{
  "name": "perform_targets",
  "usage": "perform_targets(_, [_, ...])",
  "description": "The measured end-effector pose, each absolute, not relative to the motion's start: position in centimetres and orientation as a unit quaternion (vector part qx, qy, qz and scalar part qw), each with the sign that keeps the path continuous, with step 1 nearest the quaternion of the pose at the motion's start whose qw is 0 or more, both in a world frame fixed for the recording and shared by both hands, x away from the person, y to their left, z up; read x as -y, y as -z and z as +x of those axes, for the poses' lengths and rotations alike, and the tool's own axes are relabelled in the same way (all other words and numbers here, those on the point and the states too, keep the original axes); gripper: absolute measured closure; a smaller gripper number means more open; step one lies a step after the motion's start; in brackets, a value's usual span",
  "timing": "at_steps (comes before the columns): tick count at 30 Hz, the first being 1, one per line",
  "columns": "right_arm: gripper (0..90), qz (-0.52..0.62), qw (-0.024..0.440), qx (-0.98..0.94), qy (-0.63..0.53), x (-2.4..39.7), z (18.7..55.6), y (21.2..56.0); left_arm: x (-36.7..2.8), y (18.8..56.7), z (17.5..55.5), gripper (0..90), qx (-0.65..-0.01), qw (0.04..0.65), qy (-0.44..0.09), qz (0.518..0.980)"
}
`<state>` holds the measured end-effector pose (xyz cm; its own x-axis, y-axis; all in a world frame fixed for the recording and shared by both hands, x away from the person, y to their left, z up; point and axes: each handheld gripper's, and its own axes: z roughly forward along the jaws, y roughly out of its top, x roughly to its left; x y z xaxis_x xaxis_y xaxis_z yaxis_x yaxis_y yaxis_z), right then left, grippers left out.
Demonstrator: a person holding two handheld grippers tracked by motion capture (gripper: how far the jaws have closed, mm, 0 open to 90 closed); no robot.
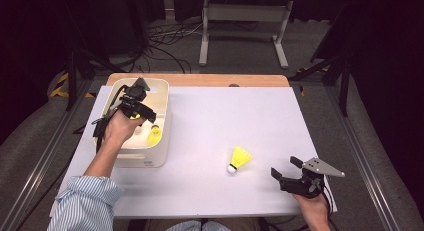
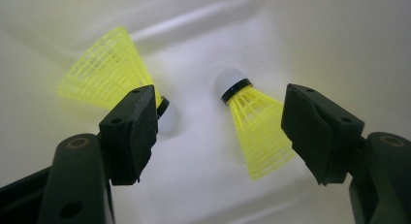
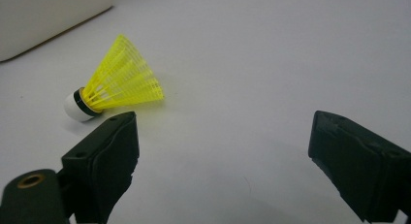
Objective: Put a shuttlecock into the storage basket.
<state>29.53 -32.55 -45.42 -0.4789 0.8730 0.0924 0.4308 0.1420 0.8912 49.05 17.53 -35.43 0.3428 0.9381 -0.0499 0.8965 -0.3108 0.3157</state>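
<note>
Yellow shuttlecocks (image 2: 259,129) with white tips, cream bin (image 1: 160,121), black claws, blue-striped sleeve (image 1: 85,203).

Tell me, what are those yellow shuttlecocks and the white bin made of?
Shuttlecock: skirt looks like moulded yellow plastic mesh, with open ribs; the smooth white cap could be foam or plastic. Bin: probably glossy white plastic, with rounded corners and soft reflections.

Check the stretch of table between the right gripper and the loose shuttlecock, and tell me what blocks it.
Nothing visible blocks it. The right gripper rests on the table with its jaws open, and the shuttlecock lies on its side ahead of it, apart, with bare white surface between them. The white bin sits well off to the side.
</note>
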Motion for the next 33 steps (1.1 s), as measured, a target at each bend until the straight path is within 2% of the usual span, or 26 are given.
perform_targets(33, [11.8, 0.454, 0.232, -0.719, -0.472, 32.5, 29.6, 45.5, -17.0, 34.0, 47.4, 34.4, -0.539, 0.159, -0.077, 0.823])
